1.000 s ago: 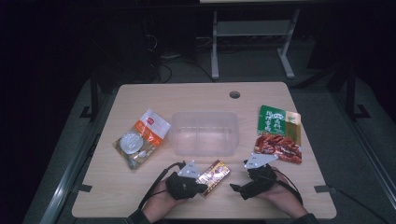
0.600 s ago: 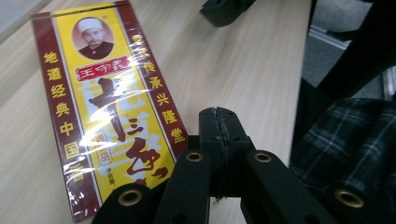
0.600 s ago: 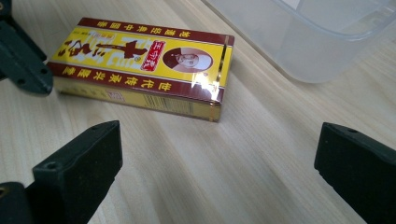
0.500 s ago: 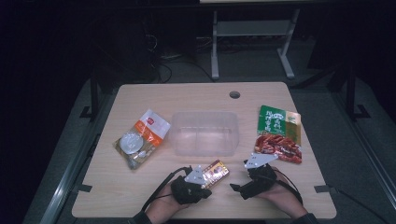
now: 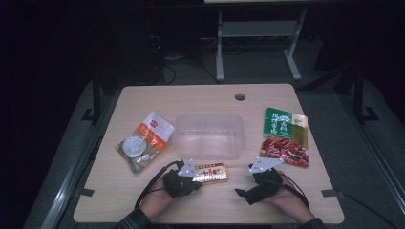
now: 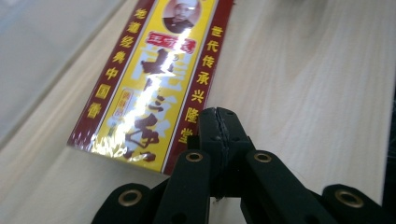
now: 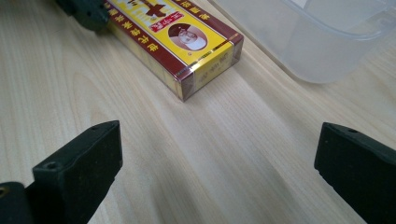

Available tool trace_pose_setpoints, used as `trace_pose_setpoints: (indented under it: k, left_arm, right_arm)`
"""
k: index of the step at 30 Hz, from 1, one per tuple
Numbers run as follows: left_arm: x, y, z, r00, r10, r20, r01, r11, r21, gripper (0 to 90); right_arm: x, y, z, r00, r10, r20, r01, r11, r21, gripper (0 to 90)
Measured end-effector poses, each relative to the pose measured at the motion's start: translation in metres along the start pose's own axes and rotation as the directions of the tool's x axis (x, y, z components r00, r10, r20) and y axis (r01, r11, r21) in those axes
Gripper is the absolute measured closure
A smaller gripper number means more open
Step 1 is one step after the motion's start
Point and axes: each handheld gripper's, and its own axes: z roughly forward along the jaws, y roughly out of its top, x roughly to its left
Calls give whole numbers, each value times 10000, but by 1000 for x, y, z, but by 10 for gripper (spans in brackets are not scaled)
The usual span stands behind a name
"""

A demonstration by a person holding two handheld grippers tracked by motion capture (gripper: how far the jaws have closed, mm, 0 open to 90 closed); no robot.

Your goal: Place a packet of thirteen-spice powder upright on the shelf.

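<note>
The wooden table point(image 5: 143, 200) was the biggest thing there. The clear plastic tub point(image 5: 208, 136) sat near the middle of it, and it makes a good mark for where the rest was.

To the right of the tub, a little way off, lay a green and red snack bag point(image 5: 285, 138), flat on the table. To the left of the tub, just beside it, lay an orange and white bag point(image 5: 144, 147), tilted a bit.

On the person's side of the tub, close to its near wall, was a long yellow and red box point(image 5: 212, 172). It lay flat on the wood. In the left gripper view the box point(image 6: 154, 79) was shiny, with yellow writing down its dark red edges.

The left gripper point(image 5: 190, 177) was at the left end of the box, farther from the tub than the box was. Its two black jaws were pressed tight together at the box's near corner, but whether they pinched the box cannot be told.

The right gripper point(image 5: 250, 187) was to the right of the box and apart from it. Its jaws stood wide apart, with bare wood between them.
</note>
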Motion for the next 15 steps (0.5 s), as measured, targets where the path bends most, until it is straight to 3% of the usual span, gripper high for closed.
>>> trace_pose_setpoints:
  k: [4, 6, 8, 15]
  left_arm:
    - [2, 2, -6, 9997, 168, 176, -163, 9995, -268, 873]
    - [8, 3, -14, 9985, 456, 294, -438, 9973, -581, 833]
    - [13, 3, -18, 9981, 471, 391, -437, 9955, -837, 786]
    - [38, -3, -20, 9931, 615, 998, -499, 9922, -1143, 474]
  right_arm:
    - [0, 0, 0, 10000, -21, -40, 21, 10000, 5, 6]
    - [0, 0, 0, 10000, -36, -49, 36, 10000, 3, 6]
    - [0, 0, 0, 10000, -29, -51, 29, 10000, 6, 6]
    - [0, 1, 1, 10000, -24, -54, 24, 10000, 39, 6]
